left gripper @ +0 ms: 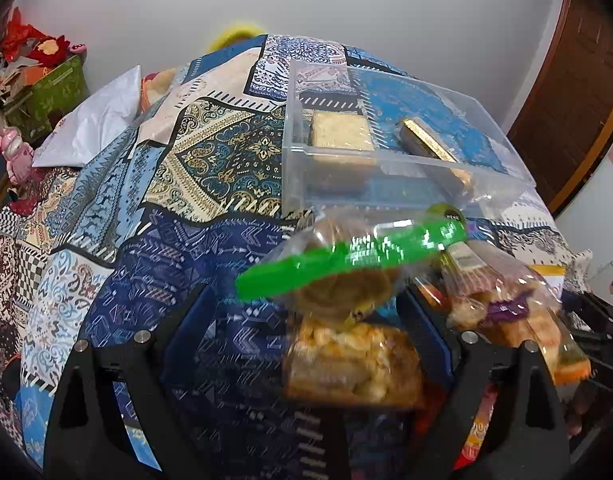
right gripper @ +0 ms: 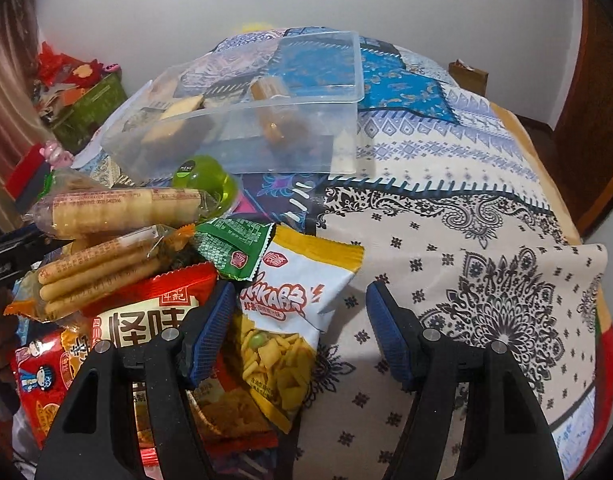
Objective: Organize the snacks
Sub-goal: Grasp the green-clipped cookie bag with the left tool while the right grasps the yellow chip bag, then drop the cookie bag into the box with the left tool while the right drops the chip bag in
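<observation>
A clear plastic bin point(left gripper: 298, 176) stands on the patterned cloth and holds a pale biscuit pack point(left gripper: 342, 132) and a gold-wrapped bar point(left gripper: 426, 140). My left gripper point(left gripper: 306, 320) is open over a clear snack bag point(left gripper: 346, 364) with a green strip point(left gripper: 346, 256); the bag lies nearer the right pad, untouched by the left one. In the right wrist view the bin point(right gripper: 242, 148) sits behind a snack pile: round biscuits point(right gripper: 122, 208), stick biscuits point(right gripper: 98, 272), a red packet point(right gripper: 146, 320), a green packet point(right gripper: 234, 248), a green jelly cup point(right gripper: 202, 180). My right gripper point(right gripper: 302, 320) is open around a white-and-yellow packet point(right gripper: 294, 292).
The table's patterned cloth point(right gripper: 486, 280) spreads to the right of the pile. A green box point(left gripper: 54, 92) of red items, a white bag point(left gripper: 94, 120) and a pink toy point(left gripper: 14, 148) crowd the far left. A wooden door point(left gripper: 578, 92) stands at the right.
</observation>
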Tool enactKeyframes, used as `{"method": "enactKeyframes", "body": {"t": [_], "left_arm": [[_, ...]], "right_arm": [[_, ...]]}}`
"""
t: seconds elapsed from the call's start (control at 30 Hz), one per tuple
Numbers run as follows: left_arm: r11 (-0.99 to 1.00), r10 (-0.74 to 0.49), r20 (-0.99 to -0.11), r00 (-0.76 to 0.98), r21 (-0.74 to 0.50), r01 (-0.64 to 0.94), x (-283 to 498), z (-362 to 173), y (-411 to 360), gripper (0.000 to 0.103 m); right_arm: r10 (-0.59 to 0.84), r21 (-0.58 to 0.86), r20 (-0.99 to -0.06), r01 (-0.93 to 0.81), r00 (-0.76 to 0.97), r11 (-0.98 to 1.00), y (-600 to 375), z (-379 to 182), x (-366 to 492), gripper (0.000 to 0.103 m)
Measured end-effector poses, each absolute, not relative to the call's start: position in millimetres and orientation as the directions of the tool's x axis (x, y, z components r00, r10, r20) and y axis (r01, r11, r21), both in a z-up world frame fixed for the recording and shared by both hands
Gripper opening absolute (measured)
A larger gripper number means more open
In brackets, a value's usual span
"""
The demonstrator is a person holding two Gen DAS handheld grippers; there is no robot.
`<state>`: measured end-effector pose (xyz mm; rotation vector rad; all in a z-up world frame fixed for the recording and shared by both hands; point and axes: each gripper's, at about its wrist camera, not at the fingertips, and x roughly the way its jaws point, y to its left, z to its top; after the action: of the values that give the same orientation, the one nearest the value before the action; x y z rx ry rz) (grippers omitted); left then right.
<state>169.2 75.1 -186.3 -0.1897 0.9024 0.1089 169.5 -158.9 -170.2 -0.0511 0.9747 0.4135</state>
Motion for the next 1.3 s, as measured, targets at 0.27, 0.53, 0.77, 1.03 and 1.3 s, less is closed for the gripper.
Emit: {"method": "enactKeyframes", "body": {"t": [0.27,0.53,0.77,1.03,1.3], "left_arm": [[0.974,0.052,-0.749,0.661,-0.11,-0.2,179.7,-186.8,75.3,0.092],[0.986,0.045,-0.729,0.683,-0.078,-0.147,176.0,-179.4,67.7,0.063],[0.986,0.065,-0.701,0.71,-0.064,-0.154,161.6,-158.3,71.9,0.061],[0.982,0.083,-0.636,0.767,-0.077,-0.17,148.7,-116.2,83.3,0.061],[0.988,0.081,-0.599,0.796,-0.058,-0.145,159.1,-86.9,78.0,0.061]], "right_arm": [[0.374,0.192,-0.795,-0.387,0.477,0.902,-156.5,-169.8,166.9,0.038],[0.347,0.182,-0.783,-0.343,0.517,0.921,-172.3,-158.5,165.6,0.024],[0.351,0.207,-0.748,-0.304,0.563,0.93,-186.3,-139.3,164.3,0.02],[0.376,0.218,-0.687,-0.317,0.622,0.923,-188.0,-106.3,162.7,0.02],[0.408,0.213,-0.621,-0.357,0.669,0.91,-175.7,-75.3,176.4,0.02]]}}
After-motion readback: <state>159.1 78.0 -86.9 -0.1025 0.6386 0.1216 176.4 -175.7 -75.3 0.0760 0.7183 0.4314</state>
